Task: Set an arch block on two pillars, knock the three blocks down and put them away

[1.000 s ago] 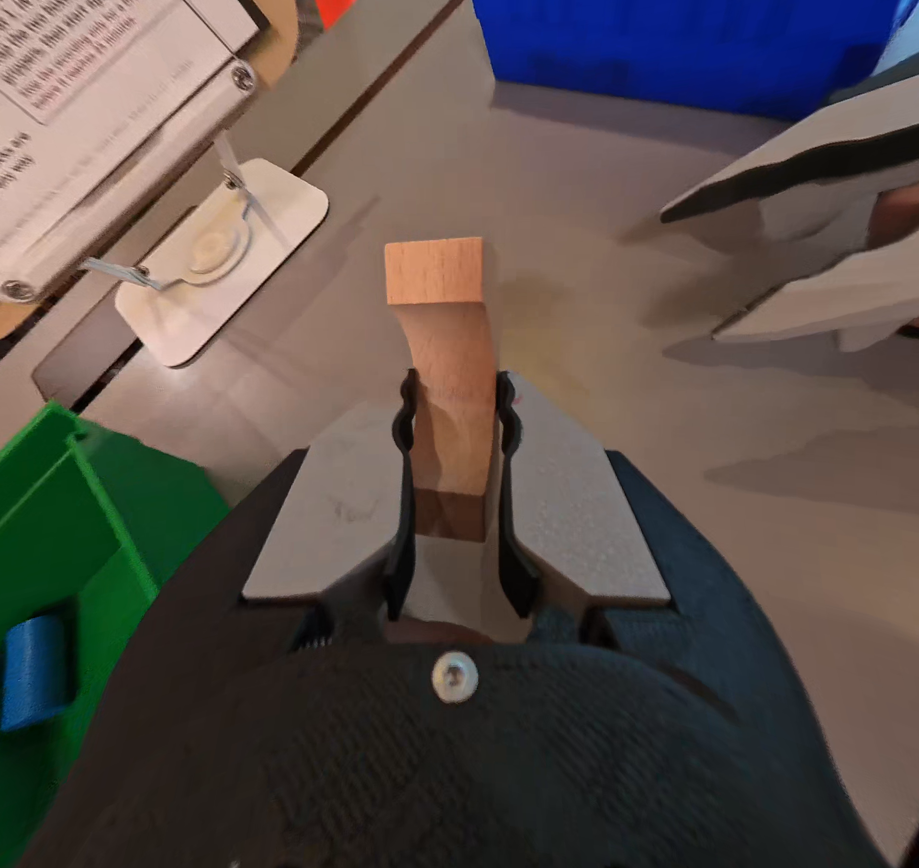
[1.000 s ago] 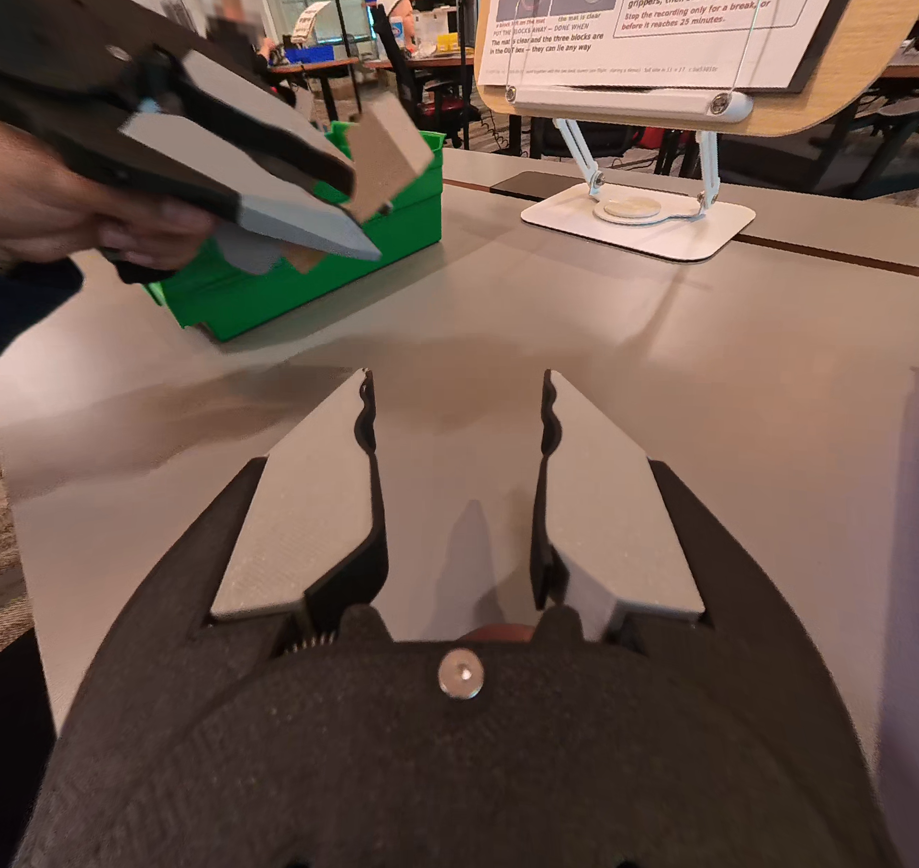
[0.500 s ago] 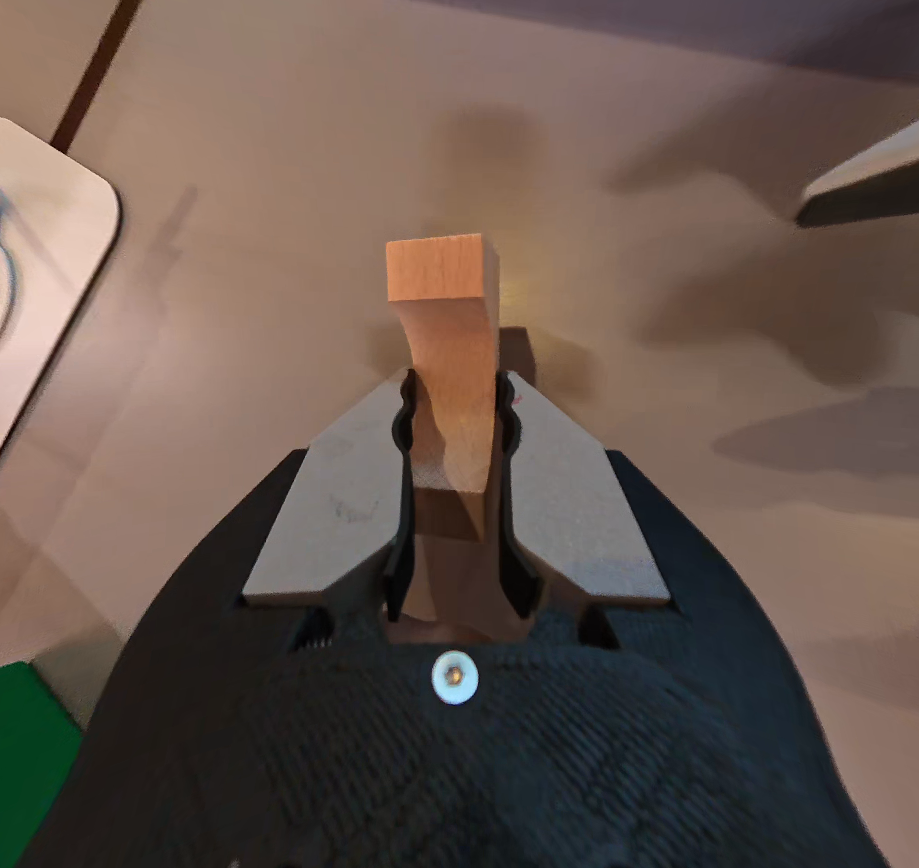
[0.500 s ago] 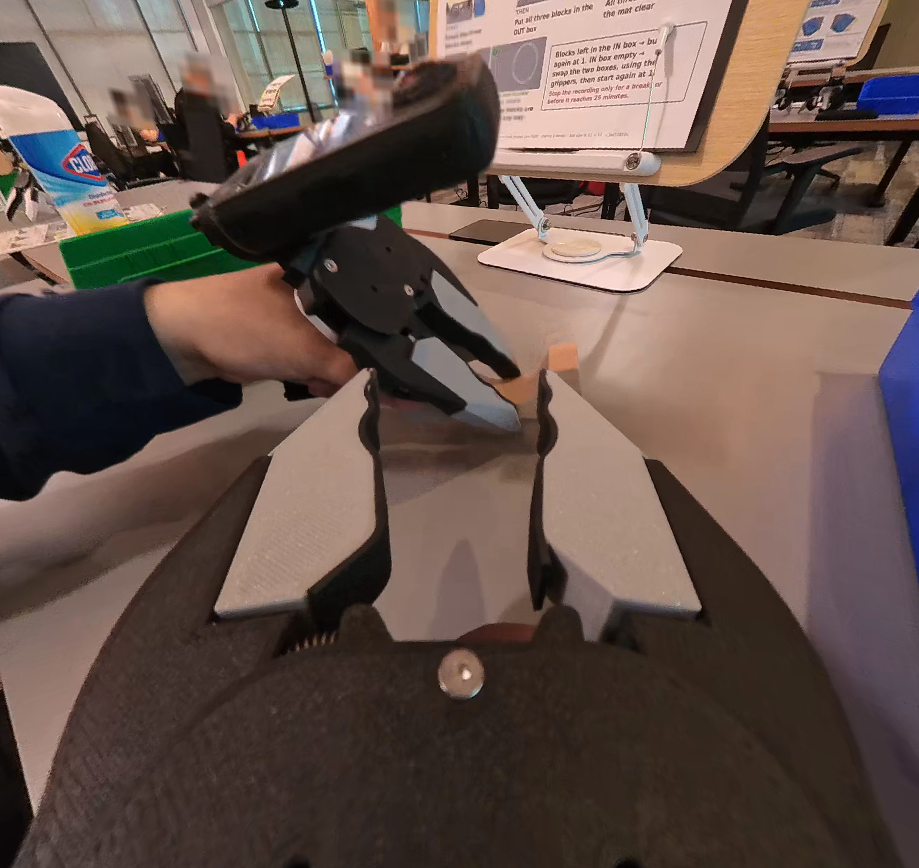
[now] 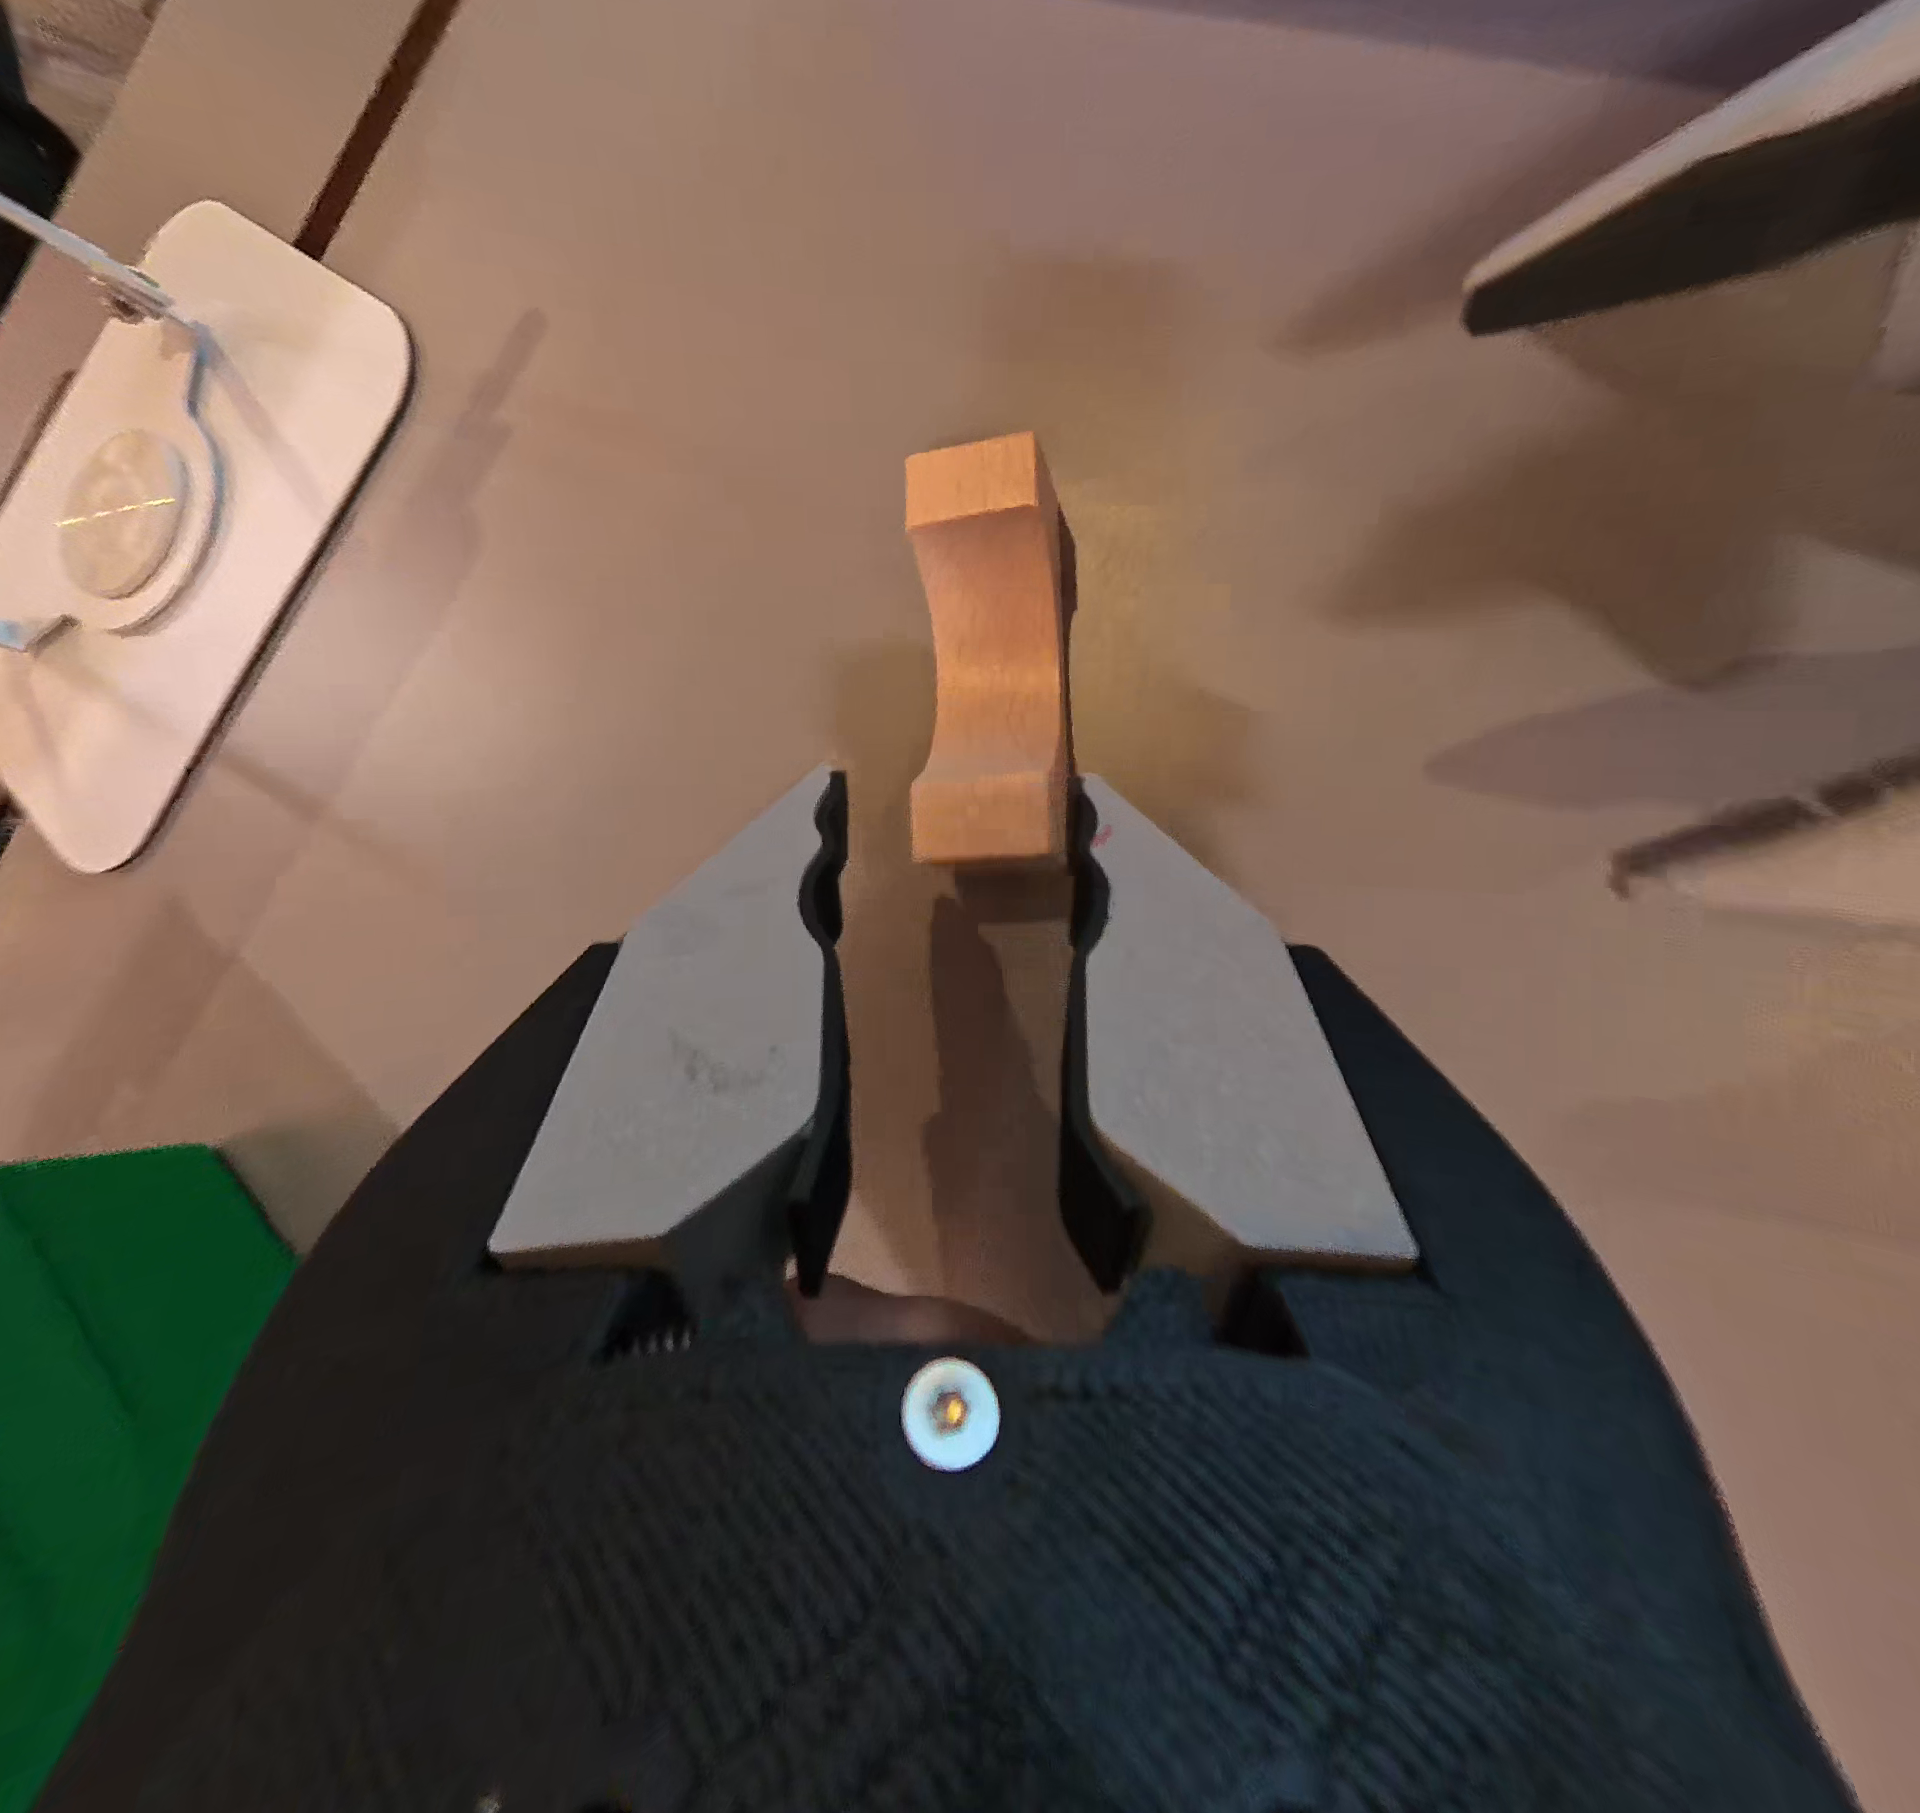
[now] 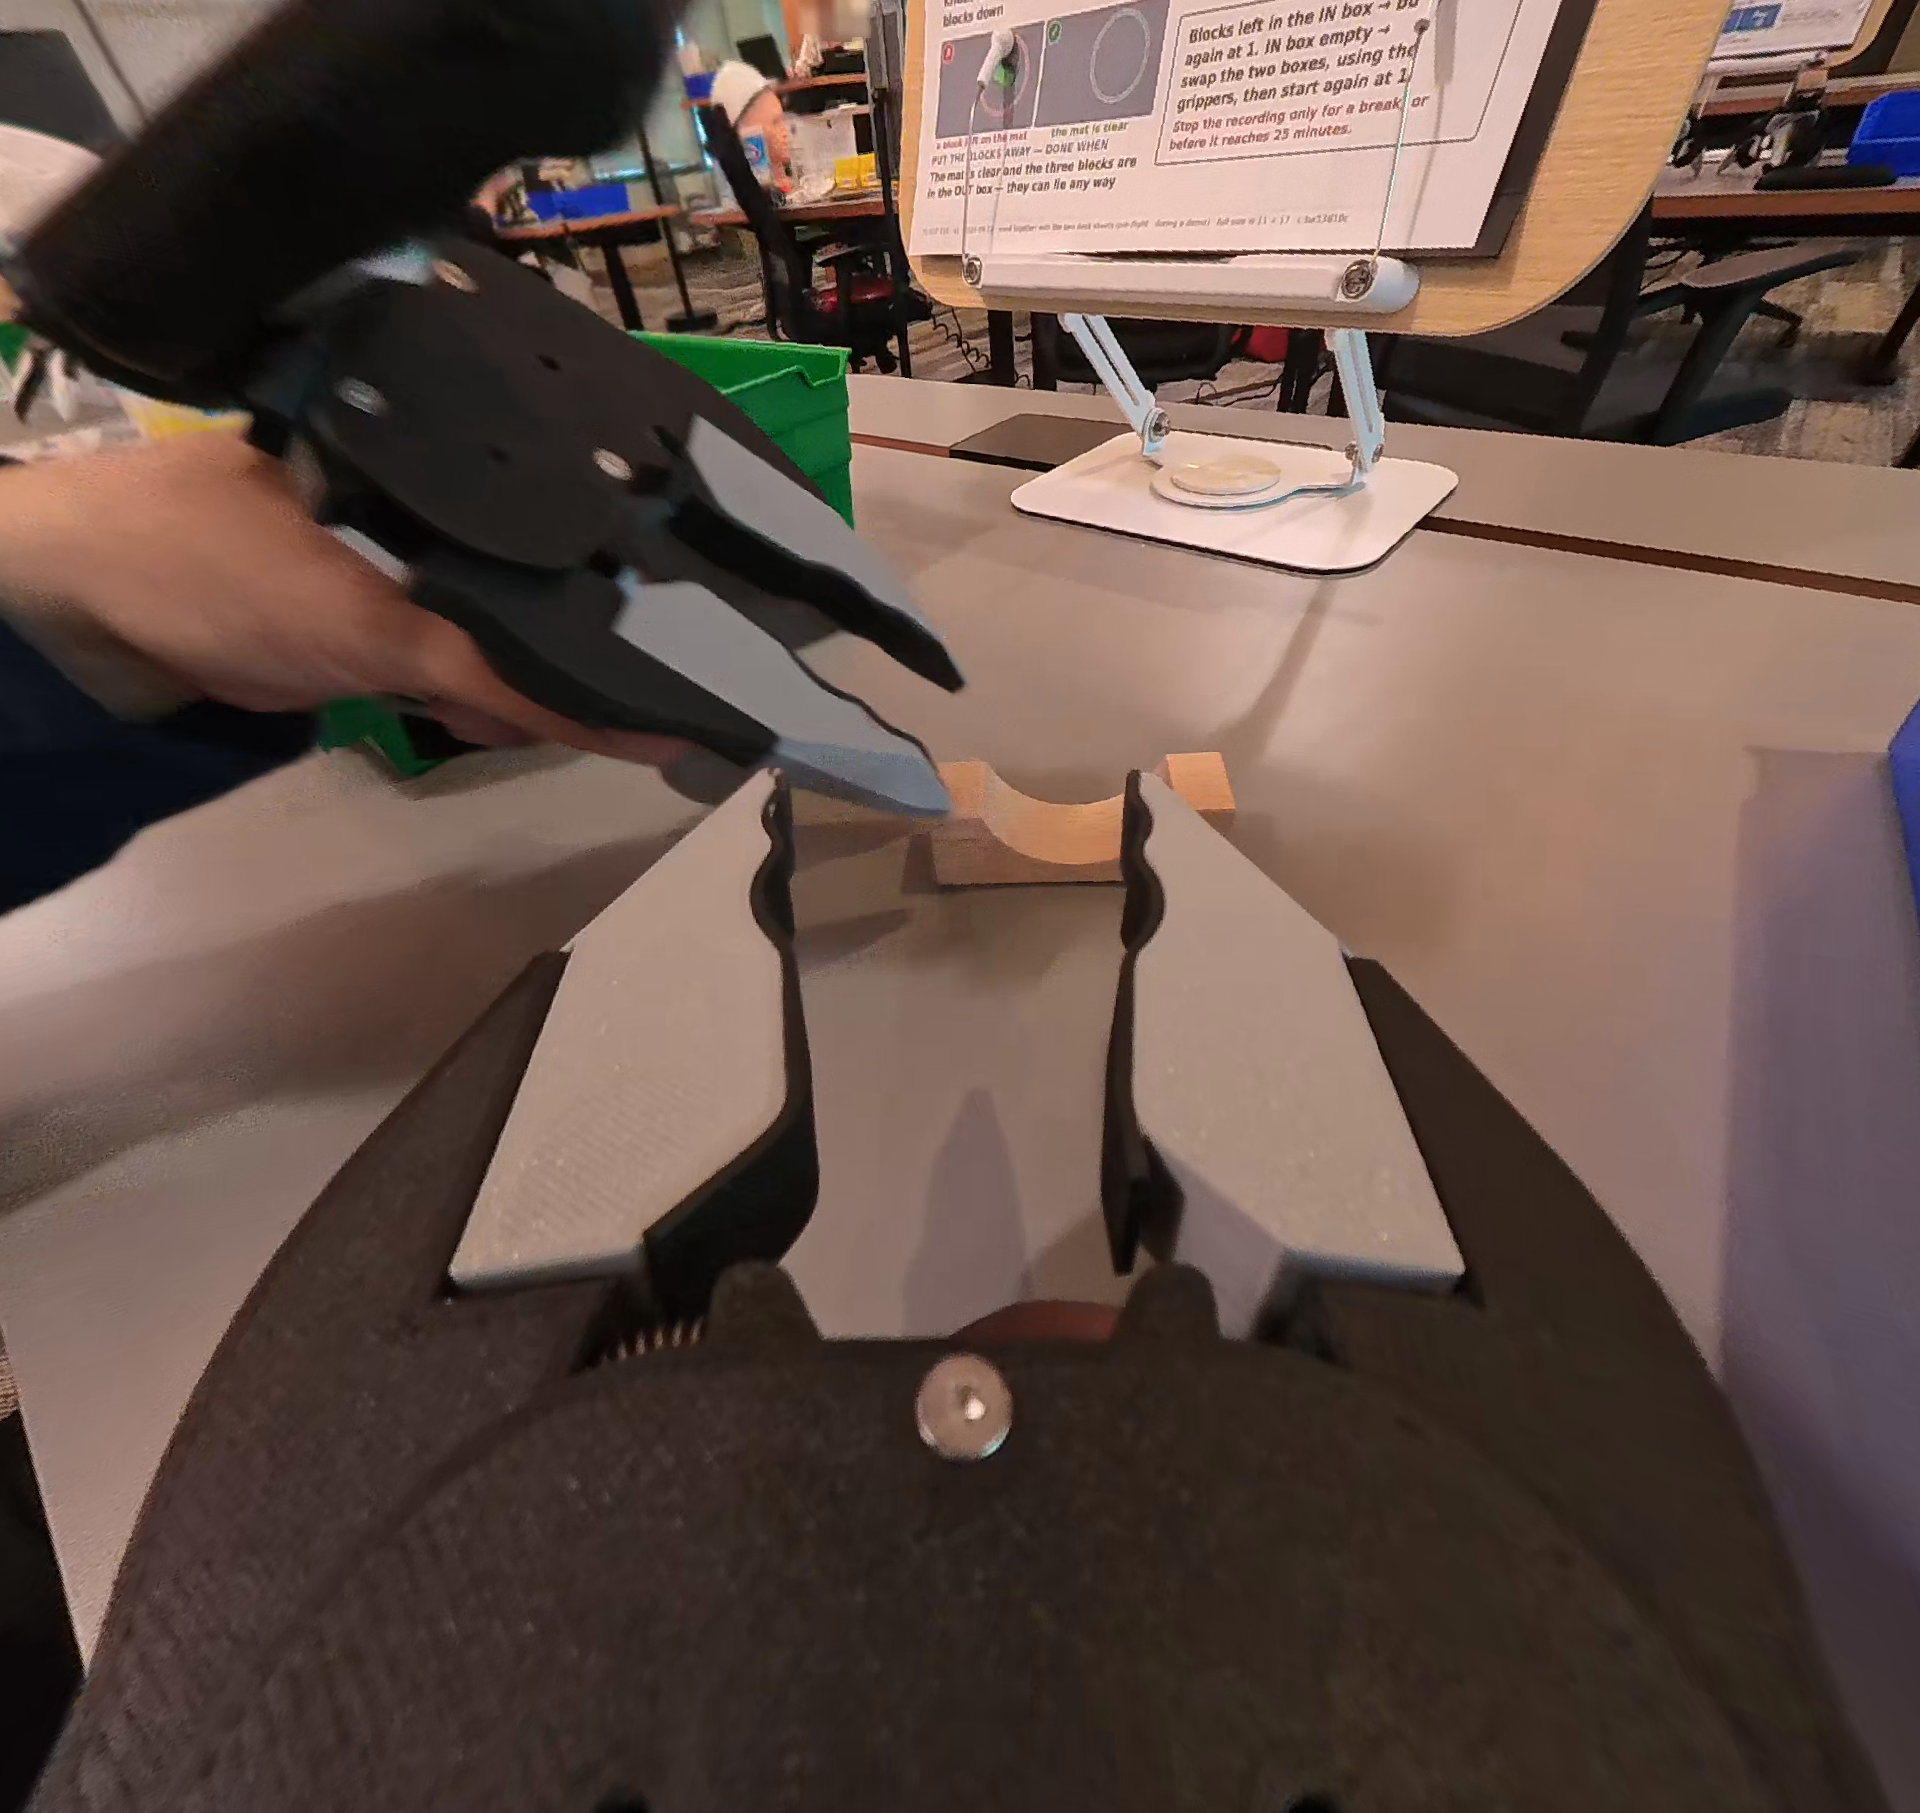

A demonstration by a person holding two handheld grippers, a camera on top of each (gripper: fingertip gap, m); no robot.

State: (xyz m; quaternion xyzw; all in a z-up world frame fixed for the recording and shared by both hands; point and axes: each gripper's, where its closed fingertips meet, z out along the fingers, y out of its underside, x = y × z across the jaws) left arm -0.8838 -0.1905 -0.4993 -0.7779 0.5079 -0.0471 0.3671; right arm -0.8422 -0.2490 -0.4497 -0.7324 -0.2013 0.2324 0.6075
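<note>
The pale wooden arch block [image 5: 992, 651] lay curve-up on the grey counter [image 5: 644, 153], at 12 o'clock of the left gripper [image 5: 956, 828], whose jaws stood spread, gap at the left; the right gripper's [image 6: 951, 828] jaws gaped bare. Next, I judge, 2 pillars needed fetching.

Arch block [image 5: 987, 651] — pale unfinished wood, smooth, faint grain. Table [image 6: 1507, 776] — matt grey laminate, smooth. Left gripper [image 5: 956, 833]: finely grained grey fingers [image 5: 686, 1067], black ribbed plastic body, 1 shiny metal screw [image 5: 951, 1413]. Green bin [image 6: 790, 392] glossy plastic. Stand base [image 6: 1236, 506] smooth white, satin.
</note>
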